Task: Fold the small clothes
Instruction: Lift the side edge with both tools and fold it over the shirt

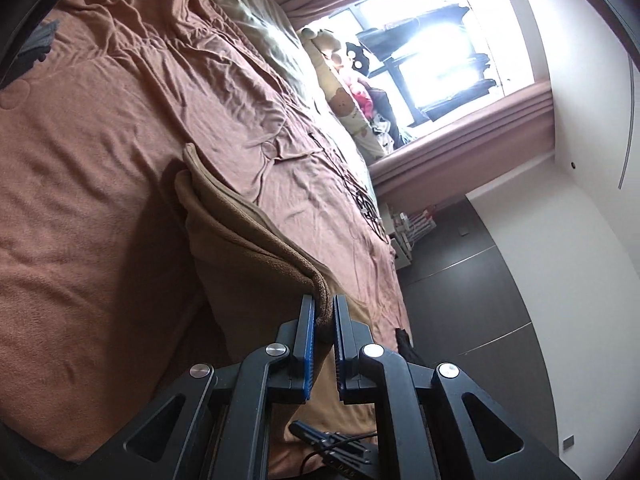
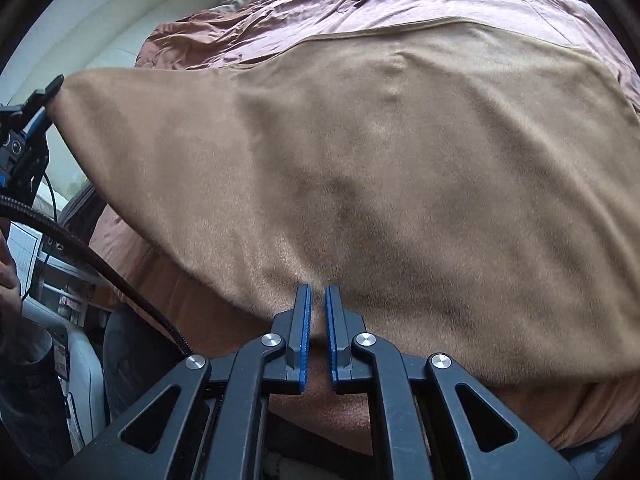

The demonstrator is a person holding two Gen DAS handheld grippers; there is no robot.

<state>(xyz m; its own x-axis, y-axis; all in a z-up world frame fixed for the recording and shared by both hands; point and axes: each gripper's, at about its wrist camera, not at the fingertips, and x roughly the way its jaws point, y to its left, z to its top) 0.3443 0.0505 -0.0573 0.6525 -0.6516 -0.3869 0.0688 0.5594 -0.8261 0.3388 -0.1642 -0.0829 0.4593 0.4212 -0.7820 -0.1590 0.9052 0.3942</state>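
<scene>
A tan fleece cloth (image 2: 400, 168) hangs lifted over the bed, spread wide across the right wrist view. My right gripper (image 2: 318, 292) is shut on its near edge. My left gripper (image 1: 323, 308) is shut on another corner of the same cloth (image 1: 248, 240), which drapes down to the bedspread. The left gripper also shows in the right wrist view (image 2: 52, 88) at the far left, pinching the cloth's corner. The cloth's underside and lower part are hidden.
A rust-brown bedspread (image 1: 100, 160) covers the bed. Pillows and soft toys (image 1: 348, 92) lie by the bright window. A dark cable (image 1: 360, 196) lies near the bed's far edge. A dark garment (image 1: 36, 40) sits at top left. A wardrobe wall (image 1: 500, 300) is beyond.
</scene>
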